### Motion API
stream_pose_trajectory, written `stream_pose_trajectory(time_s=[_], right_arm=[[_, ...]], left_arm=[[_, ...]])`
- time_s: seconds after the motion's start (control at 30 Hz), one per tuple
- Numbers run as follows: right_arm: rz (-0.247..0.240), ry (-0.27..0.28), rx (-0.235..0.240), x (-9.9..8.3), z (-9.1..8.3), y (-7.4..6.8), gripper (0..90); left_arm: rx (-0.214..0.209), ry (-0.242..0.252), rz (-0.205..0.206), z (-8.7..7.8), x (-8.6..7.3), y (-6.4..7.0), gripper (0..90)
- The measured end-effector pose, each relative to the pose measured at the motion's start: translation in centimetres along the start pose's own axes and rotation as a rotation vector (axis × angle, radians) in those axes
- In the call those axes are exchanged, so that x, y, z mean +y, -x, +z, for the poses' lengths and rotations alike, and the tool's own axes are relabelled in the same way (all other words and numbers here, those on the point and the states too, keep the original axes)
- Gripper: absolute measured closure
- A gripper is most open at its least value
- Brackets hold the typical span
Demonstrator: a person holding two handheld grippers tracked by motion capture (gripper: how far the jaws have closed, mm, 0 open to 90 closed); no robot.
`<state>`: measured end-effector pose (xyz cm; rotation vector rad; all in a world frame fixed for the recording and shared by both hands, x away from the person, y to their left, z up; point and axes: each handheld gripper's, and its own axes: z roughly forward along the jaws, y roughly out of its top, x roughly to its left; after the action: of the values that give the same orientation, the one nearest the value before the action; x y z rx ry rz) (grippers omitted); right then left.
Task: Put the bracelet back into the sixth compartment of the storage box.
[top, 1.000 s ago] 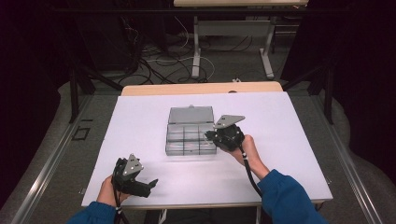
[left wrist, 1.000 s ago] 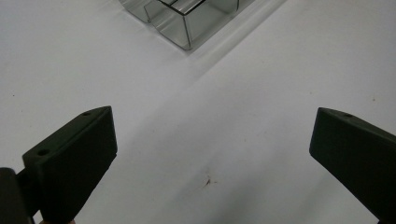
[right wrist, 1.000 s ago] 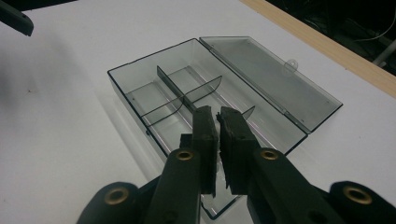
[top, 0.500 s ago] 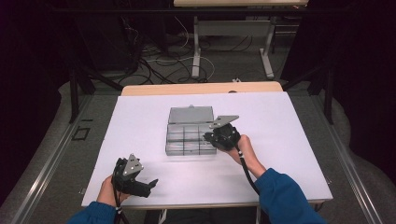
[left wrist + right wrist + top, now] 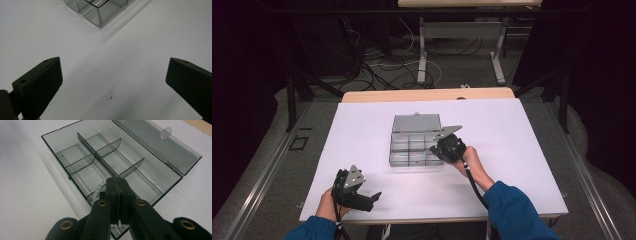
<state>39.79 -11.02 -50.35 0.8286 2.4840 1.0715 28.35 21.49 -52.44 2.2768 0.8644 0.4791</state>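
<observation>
A clear grey plastic box (image 5: 412, 145) with dividers lies open mid-table, its lid (image 5: 416, 122) laid flat behind it. My right gripper (image 5: 443, 148) is at the box's right end. In the right gripper view its jaws (image 5: 117, 182) are pressed shut, tips over the middle divider (image 5: 100, 157). A string of small white beads (image 5: 97, 191) lies in the near compartment under the jaws; I cannot tell whether it touches them. My left gripper (image 5: 374, 196) stands open near the table's front left, low over the bare white top, with a box corner (image 5: 96, 12) ahead.
The white table (image 5: 522, 150) has free room on both sides of the box. A wooden strip (image 5: 427, 94) runs along its far edge. Cables and table legs (image 5: 422, 55) are on the floor beyond.
The right gripper has edged slightly left and down over the box's right end. The left gripper has stayed put.
</observation>
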Motion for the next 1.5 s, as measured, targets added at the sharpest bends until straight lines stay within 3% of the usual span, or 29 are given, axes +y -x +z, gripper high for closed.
stream_pose_trajectory(time_s=[0.4,0.77,0.83,1.07,1.5], right_arm=[[-0.004,-0.020,0.021,-0.6,-0.6,0.0,80.9],[-0.005,-0.001,0.017,-1.1,-2.2,0.1,52.0],[-0.003,-0.009,0.024,-1.2,-2.6,0.0,40.0],[0.002,-0.012,0.033,-1.4,-3.8,-0.2,18.2],[0.012,0.018,0.041,-2.8,-7.3,0.1,1.0]], left_arm=[[0.001,0.011,-0.002,0.0,0.0,0.1,0.9],[0.013,0.025,-0.001,0.1,0.0,0.2,0.9],[0.015,0.025,-0.001,0.0,0.0,0.2,0.8],[0.016,0.026,0.009,0.0,0.0,0.1,0.8],[0.010,0.011,0.012,0.0,0.1,0.1,0.8]])
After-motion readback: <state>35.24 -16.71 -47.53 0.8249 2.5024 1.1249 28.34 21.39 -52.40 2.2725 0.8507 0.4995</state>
